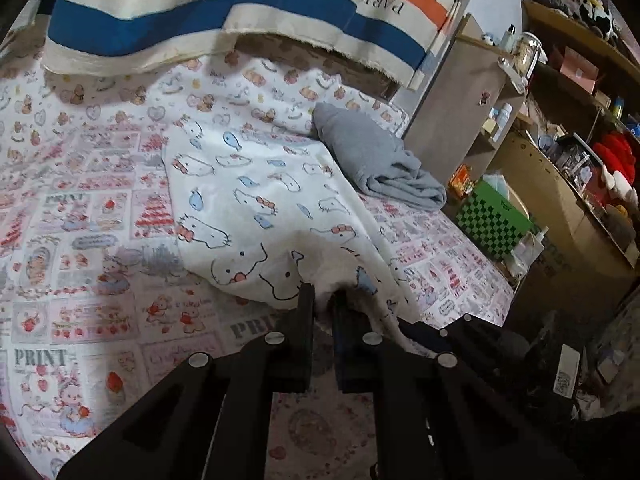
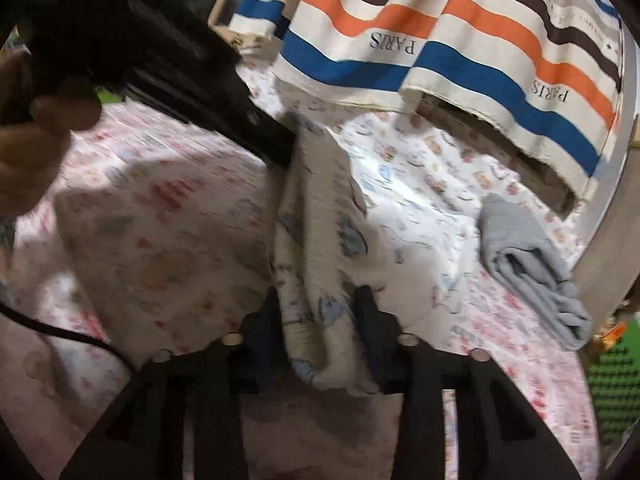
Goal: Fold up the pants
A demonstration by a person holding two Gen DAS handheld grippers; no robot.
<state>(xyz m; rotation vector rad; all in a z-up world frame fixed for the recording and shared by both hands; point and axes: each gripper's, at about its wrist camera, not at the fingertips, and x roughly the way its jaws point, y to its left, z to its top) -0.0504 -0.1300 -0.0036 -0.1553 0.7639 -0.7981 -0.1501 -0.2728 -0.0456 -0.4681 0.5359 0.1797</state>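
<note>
Left wrist view: the left gripper (image 1: 323,300), jaws drawn nearly together, pinches an edge of the white cartoon-print pants (image 1: 256,200), which spread from the fingertips toward 12 o'clock across the pink patterned bed sheet (image 1: 80,216). A folded gray garment (image 1: 380,160) lies on the bed at 2 o'clock, just beside the pants' far edge. A striped cloth (image 1: 240,8) printed "PARIS" hangs across the top of the frame, and cluttered shelves (image 1: 568,112) with a green checkered box (image 1: 494,220) stand at 3 o'clock beyond the bed's edge. Right wrist view, blurred: the right gripper (image 2: 320,300) holds a bunched fold of the pants (image 2: 320,240) between jaws set moderately apart, the cloth rising toward 12 o'clock to where the left gripper (image 2: 276,144) grips it at 11 o'clock, a hand (image 2: 32,140) visible at 9 o'clock. The gray garment (image 2: 528,264) sits at 3 o'clock.
</note>
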